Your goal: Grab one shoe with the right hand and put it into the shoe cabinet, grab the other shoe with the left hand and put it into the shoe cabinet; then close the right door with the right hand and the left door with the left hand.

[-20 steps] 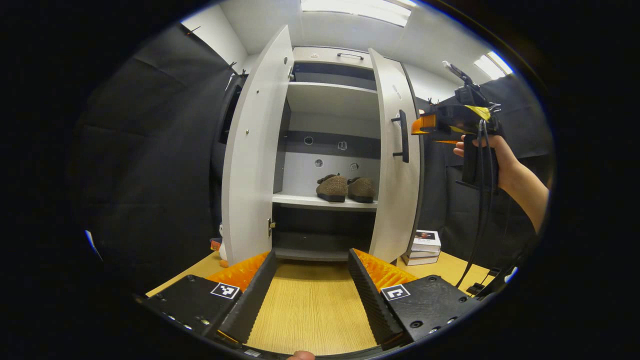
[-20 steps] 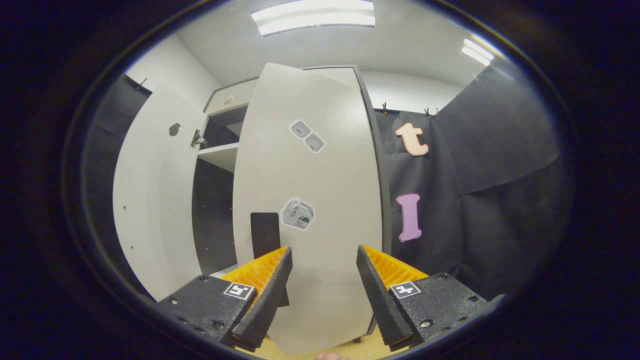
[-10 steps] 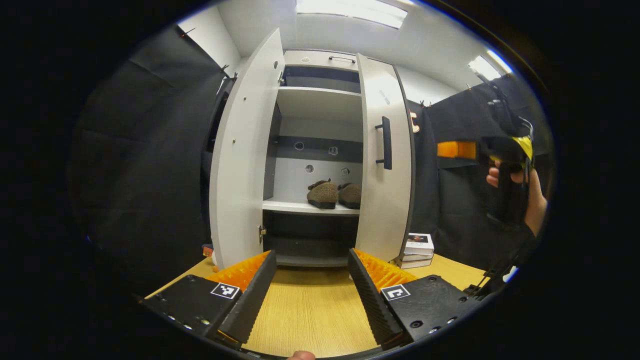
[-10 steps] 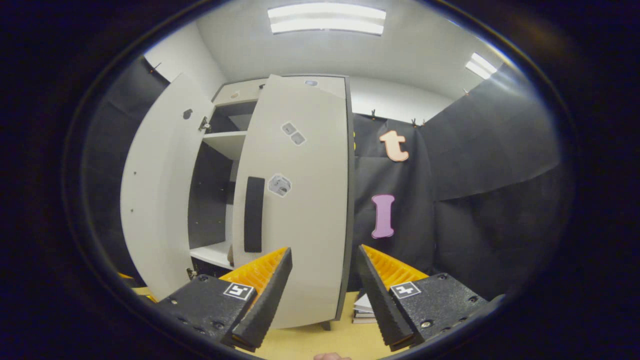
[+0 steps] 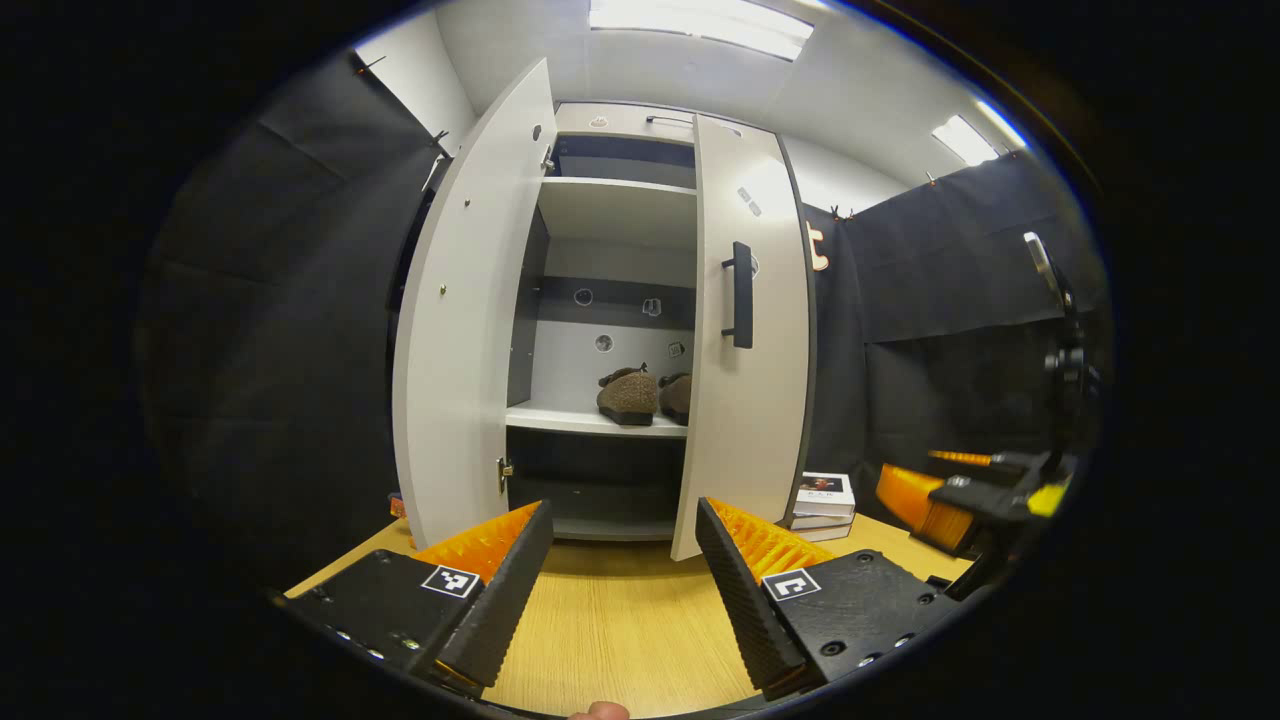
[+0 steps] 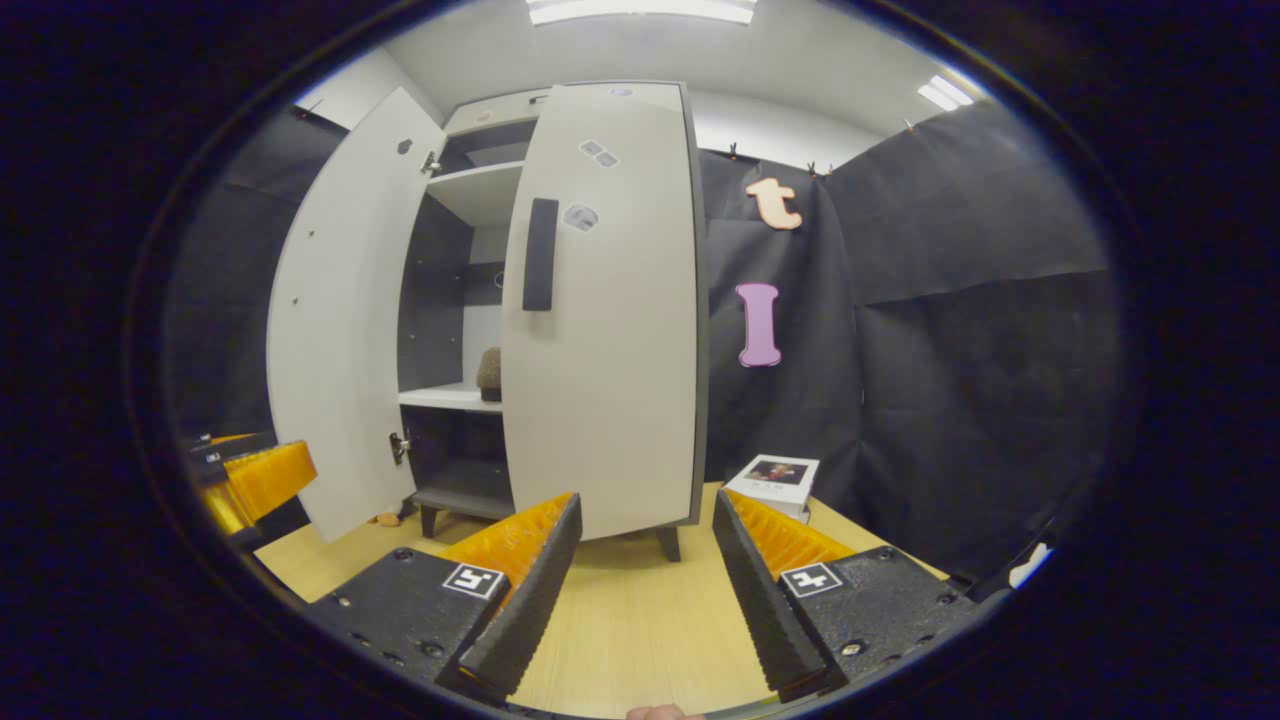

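Both the left gripper [image 5: 620,570] and the right gripper [image 6: 640,570] hang wide apart and empty over the wooden table [image 5: 620,630], facing the shoe cabinet [image 5: 620,200], where two brown shoes [image 5: 630,395] sit on the middle shelf behind the nearly closed right door [image 5: 750,400] and the wide-open left door [image 5: 460,330]

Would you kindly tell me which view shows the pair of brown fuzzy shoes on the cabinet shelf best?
The left gripper view: it looks between the doors, so the brown fuzzy shoes sit side by side on the pale cabinet shelf, the right one partly behind the right door. The right gripper view shows a brown sliver at that door's edge.
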The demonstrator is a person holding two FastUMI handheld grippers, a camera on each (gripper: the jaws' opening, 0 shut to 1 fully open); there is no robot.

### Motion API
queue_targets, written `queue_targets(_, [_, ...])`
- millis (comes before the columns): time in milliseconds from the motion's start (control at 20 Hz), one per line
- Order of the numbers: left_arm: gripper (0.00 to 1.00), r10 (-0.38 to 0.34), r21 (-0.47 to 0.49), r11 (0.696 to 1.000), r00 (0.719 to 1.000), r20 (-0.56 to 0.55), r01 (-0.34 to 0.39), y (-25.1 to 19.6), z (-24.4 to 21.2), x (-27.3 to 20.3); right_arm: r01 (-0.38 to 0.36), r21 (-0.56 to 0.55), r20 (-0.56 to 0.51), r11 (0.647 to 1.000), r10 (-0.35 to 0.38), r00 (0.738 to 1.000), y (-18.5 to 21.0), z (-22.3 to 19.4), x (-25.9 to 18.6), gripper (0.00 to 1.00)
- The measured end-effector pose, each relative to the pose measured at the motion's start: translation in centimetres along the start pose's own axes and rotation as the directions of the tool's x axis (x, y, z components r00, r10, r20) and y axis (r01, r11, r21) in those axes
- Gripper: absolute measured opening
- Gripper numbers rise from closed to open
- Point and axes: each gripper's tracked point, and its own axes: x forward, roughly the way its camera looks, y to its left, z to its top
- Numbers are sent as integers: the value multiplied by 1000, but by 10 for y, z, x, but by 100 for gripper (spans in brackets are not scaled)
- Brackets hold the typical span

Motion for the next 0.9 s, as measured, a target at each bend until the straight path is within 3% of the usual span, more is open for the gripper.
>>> queue_targets(250, [87, 38, -6, 999, 999, 30, -38, 16, 22, -5, 0, 11, -37, 1000, 0, 999, 0, -14, -8, 87])
queue_targets(500, [87, 132, -51, 991, 981, 144, -126, 80, 96, -10, -22, -13, 0, 1000, 22, 1000, 3, -2, -10, 86])
queue_targets(700, [88, 291, -105, 956, 926, 241, -273, 161, 148, -6, -31, 14, -15, 999, 31, 999, 6, -7, -13, 86])
queue_targets(900, [90, 386, -13, 918, 885, 260, -396, 233, 179, 7, -30, 16, -40, 999, 31, 999, 4, -14, -17, 85])
